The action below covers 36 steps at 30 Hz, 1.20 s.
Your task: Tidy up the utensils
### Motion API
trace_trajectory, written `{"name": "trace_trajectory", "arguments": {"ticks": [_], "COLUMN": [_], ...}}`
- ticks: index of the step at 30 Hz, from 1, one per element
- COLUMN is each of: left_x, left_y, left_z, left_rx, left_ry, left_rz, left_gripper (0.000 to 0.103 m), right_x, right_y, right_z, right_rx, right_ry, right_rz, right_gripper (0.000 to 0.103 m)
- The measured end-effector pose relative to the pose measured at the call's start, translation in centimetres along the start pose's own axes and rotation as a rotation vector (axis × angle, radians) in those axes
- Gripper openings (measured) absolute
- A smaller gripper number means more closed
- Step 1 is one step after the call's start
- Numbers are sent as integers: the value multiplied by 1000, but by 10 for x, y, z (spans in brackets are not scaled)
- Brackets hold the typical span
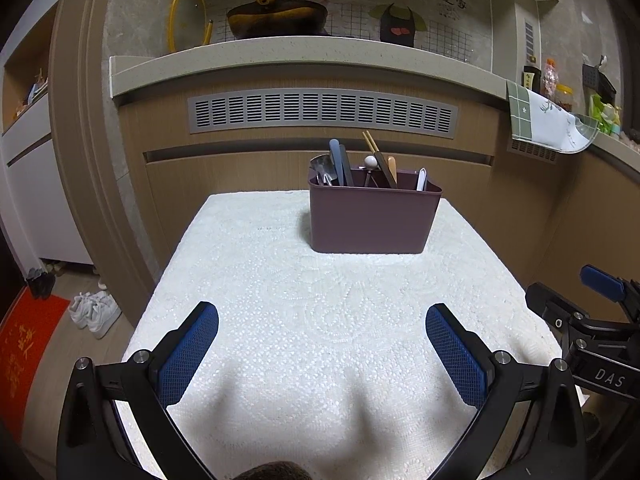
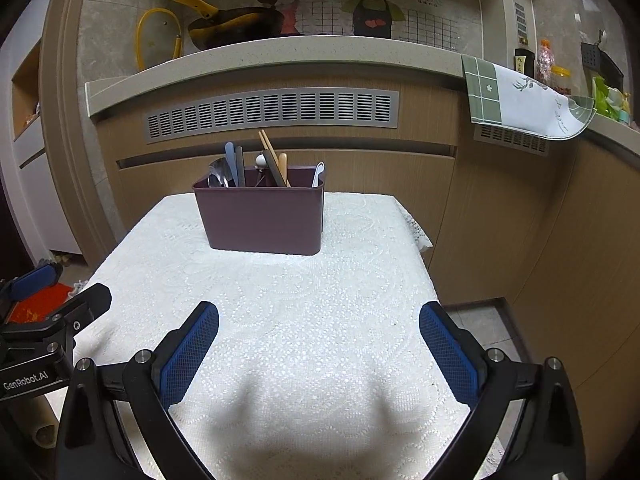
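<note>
Both grippers hover over the near end of the table, empty. The left gripper [image 1: 322,344] has its blue mesh-textured pads spread wide apart with nothing between them; the right gripper [image 2: 319,344] is likewise spread wide and holds nothing.

The utensil caddy [image 1: 374,216], a dark plum plastic box with rounded corners and a matte wall, stands upright toward the far end of the table, well apart from both grippers. The utensils are in it, upright or leaning: steel spoons [image 1: 320,168] at its left end, a grey-blue handle [image 1: 335,156], wooden chopsticks [image 1: 371,142] leaning left, and a white spoon [image 1: 421,180] at its right end. Internal compartments cannot be made out.

The white tablecloth [image 1: 320,280] is lace-like, with a raised dotted swirl pattern.

Differences between views: the left wrist view alone shows white sneakers [image 1: 94,312] on the floor beside a red doormat [image 1: 24,352]. The right wrist view alone shows the table's far right corner with the cloth's scalloped edge [image 2: 418,228] hanging over, and the caddy's right side wall.

Behind, a speckled stone counter [image 2: 280,54] carries a yellow-handled pan [image 2: 232,24], with a slotted grey vent grille [image 2: 272,114] below and a green-checked cloth [image 2: 516,96] draped over its right edge.
</note>
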State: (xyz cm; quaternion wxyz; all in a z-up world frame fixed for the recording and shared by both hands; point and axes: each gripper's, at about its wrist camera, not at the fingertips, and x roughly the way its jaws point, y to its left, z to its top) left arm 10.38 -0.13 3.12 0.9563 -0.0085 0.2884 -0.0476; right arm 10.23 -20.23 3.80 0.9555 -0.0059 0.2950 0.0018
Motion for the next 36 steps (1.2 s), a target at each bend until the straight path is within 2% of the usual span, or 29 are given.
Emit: {"name": "trace_trajectory", "arguments": {"ticks": [22, 36], "left_x": [-3, -7], "left_y": [-3, -5], "left_z": [2, 1], "left_rx": [2, 13], "left_ry": [-4, -33], "left_rz": [-3, 19], "left_gripper": [103, 103], "right_x": [-4, -2], "right_y": [-4, -5], "right_z": [2, 3], "right_rx": [3, 2], "right_ry": [-14, -15], "right_rz": [13, 10], "right_gripper": [101, 102]}}
